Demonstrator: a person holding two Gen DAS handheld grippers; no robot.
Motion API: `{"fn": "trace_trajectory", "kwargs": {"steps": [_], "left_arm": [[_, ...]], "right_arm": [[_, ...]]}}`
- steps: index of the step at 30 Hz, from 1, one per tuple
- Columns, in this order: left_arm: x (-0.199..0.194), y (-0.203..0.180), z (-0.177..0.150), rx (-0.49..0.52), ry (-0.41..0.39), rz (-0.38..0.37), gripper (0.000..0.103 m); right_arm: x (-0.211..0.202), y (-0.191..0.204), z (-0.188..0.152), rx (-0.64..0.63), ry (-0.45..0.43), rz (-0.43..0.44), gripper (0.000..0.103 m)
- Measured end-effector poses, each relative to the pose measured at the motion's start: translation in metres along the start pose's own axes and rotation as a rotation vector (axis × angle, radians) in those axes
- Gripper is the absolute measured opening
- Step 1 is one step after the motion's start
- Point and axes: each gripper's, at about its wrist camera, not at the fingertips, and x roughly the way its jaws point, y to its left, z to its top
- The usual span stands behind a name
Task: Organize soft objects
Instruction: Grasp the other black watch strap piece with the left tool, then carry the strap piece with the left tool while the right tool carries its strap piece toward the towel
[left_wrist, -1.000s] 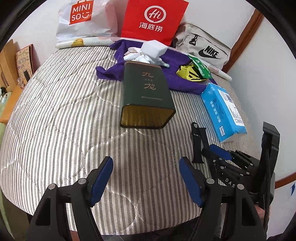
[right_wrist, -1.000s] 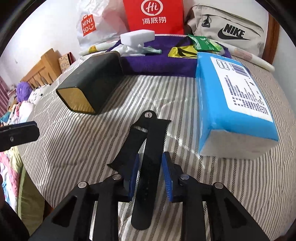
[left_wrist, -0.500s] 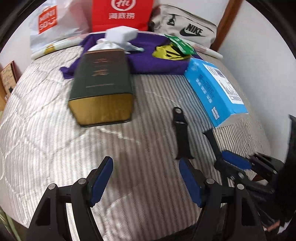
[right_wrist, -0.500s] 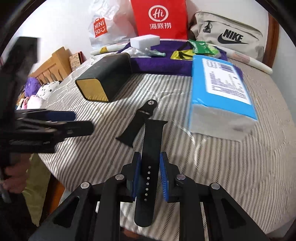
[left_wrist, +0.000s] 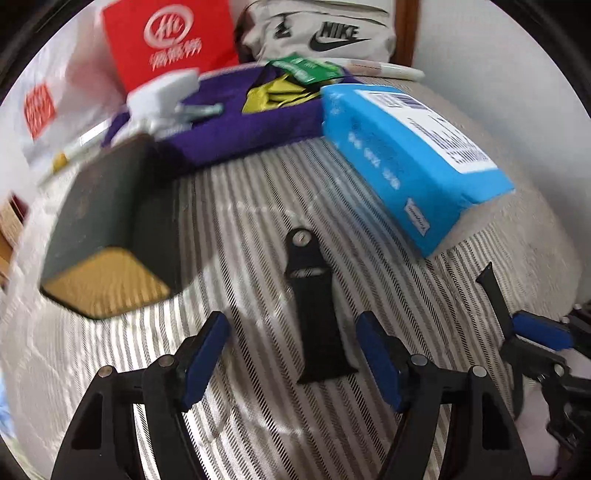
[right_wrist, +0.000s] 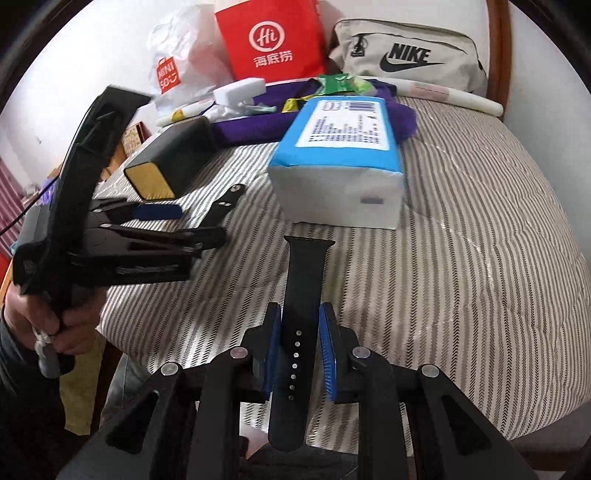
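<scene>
Closing left gripper (left_wrist: 293, 349) around short strap (left_wrist: 314, 306), flat on bed (left_wrist: 369, 424), pads not yet touching; right gripper (right_wrist: 300, 349) clamped on holed strap (right_wrist: 300, 295), lifted; judged early: tissues (right_wrist: 343, 155), cloth (left_wrist: 236, 129) unsorted.

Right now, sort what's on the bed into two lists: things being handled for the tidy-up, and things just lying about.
In the job:
- holed watch strap, clamped in the right tool
- buckle strap, lying between the closing fingers of the left tool, not yet gripped

Lying about:
- blue tissue pack
- dark tin
- purple cloth
- red bag
- Nike pouch
</scene>
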Motion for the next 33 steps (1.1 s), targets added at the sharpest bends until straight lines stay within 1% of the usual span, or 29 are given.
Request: {"fn": "trace_trajectory", "kwargs": {"steps": [2, 5, 7, 8, 9, 10, 11, 13, 16, 18, 22, 24, 27, 31, 33], "left_arm": [[-0.003, 0.008, -0.004, 0.001, 0.004, 0.019, 0.067], [-0.006, 0.006, -0.007, 0.023, 0.003, 0.014, 0.065], [-0.005, 0.0, -0.005, 0.037, -0.01, 0.007, 0.06], [-0.005, -0.003, -0.004, 0.044, -0.018, 0.003, 0.052], [-0.006, -0.006, -0.003, 0.057, -0.025, -0.006, 0.035], [-0.005, -0.009, 0.0, 0.068, -0.03, -0.007, 0.025], [-0.006, -0.011, 0.001, 0.077, -0.028, -0.006, 0.02], [-0.003, -0.011, 0.004, 0.087, -0.026, -0.006, 0.02], [-0.003, -0.009, 0.004, 0.069, -0.012, -0.019, 0.021], [-0.003, -0.008, 0.003, 0.063, -0.005, -0.04, 0.027], [-0.003, -0.012, 0.002, 0.069, -0.013, -0.018, 0.028], [-0.003, -0.014, 0.002, 0.088, -0.016, -0.017, 0.026], [-0.003, -0.011, 0.003, 0.068, -0.01, -0.021, 0.025], [-0.004, -0.014, 0.002, 0.073, -0.021, -0.01, 0.026], [-0.004, -0.013, 0.002, 0.069, -0.023, -0.02, 0.026]], "right_arm": [[0.001, -0.003, 0.001, 0.005, -0.003, 0.002, 0.021], [0.004, -0.006, 0.001, 0.012, -0.002, 0.002, 0.021], [0.006, -0.008, 0.002, 0.014, 0.0, -0.002, 0.021], [0.007, -0.009, 0.003, 0.014, 0.001, -0.005, 0.021], [0.008, -0.009, 0.003, 0.014, 0.002, -0.004, 0.021], [0.008, -0.009, 0.003, 0.014, 0.004, -0.004, 0.021], [0.009, -0.009, 0.003, 0.015, 0.005, -0.006, 0.021], [0.009, -0.01, 0.003, 0.018, 0.003, -0.003, 0.021], [0.011, -0.01, 0.005, 0.016, 0.003, -0.003, 0.021], [0.013, -0.01, 0.005, 0.016, 0.011, -0.006, 0.021], [0.017, -0.012, 0.007, 0.017, 0.013, 0.003, 0.022], [0.017, -0.013, 0.008, 0.013, 0.015, 0.006, 0.022], [0.017, -0.014, 0.007, 0.029, 0.007, 0.01, 0.022], [0.019, -0.012, 0.009, 0.028, -0.006, -0.006, 0.022], [0.021, -0.011, 0.012, 0.034, -0.005, -0.017, 0.022]]}}
